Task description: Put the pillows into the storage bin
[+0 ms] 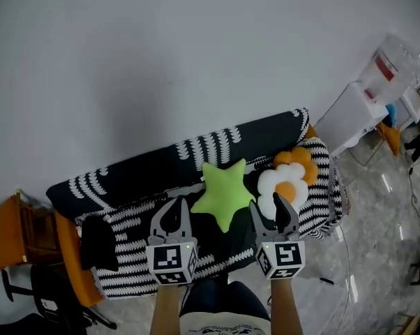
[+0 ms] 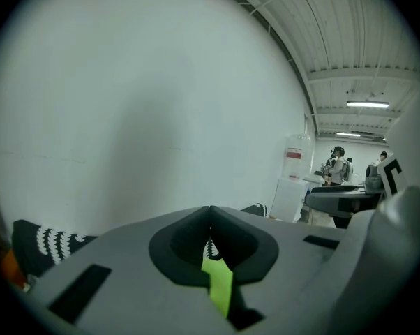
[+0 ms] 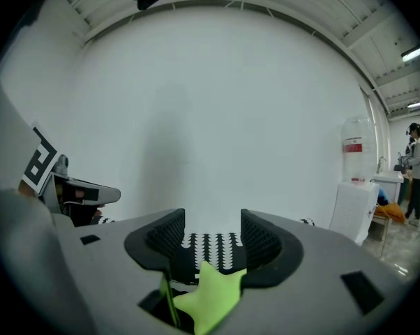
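Note:
A lime green star pillow [image 1: 224, 194] lies on a sofa [image 1: 126, 180] draped in a black and white patterned blanket. Right of it rest a white egg-shaped pillow with an orange centre [image 1: 285, 184] and an orange flower pillow [image 1: 298, 160]. My left gripper [image 1: 172, 201] hovers over the seat just left of the star, jaws closed tip to tip on nothing [image 2: 210, 211]. Between the star and the egg pillow, my right gripper [image 1: 266, 201] stands open. The star pillow [image 3: 210, 292] shows beyond its gap [image 3: 212, 222], apart from the pads.
A black object [image 1: 98, 243] lies on the sofa's left end, beside an orange chair [image 1: 15, 232]. A white cabinet [image 1: 349, 114] with a water dispenser [image 1: 391, 68] stands to the right. People [image 3: 414, 166] stand far off at the right.

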`<state>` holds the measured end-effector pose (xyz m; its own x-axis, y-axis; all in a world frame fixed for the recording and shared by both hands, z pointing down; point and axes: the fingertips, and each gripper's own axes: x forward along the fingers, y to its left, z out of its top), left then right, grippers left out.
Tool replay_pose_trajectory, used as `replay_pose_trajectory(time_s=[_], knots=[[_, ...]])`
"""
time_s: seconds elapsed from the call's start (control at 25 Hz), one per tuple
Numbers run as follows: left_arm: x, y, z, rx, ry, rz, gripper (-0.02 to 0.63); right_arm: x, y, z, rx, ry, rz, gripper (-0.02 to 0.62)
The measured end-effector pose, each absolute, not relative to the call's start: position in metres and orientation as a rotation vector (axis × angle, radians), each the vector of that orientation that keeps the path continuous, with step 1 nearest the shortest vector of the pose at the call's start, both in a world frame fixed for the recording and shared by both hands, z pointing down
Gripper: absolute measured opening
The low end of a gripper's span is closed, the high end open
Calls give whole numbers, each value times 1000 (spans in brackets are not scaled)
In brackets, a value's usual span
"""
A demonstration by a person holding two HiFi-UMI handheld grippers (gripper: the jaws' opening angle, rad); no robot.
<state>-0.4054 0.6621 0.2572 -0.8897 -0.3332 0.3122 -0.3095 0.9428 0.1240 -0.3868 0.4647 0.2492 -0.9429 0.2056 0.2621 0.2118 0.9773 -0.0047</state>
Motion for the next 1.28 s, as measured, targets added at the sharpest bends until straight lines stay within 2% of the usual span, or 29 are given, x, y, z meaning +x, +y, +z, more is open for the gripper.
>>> replay_pose_trajectory(time_s=[0.72,1.28], knots=[[-478,714,371,166,-2627,-170,14,-527,534,394,-646,-2533,-205,311],[-506,716,489,7,-2494,-213,14,-614,561,589,-698,-2280,-351,380]])
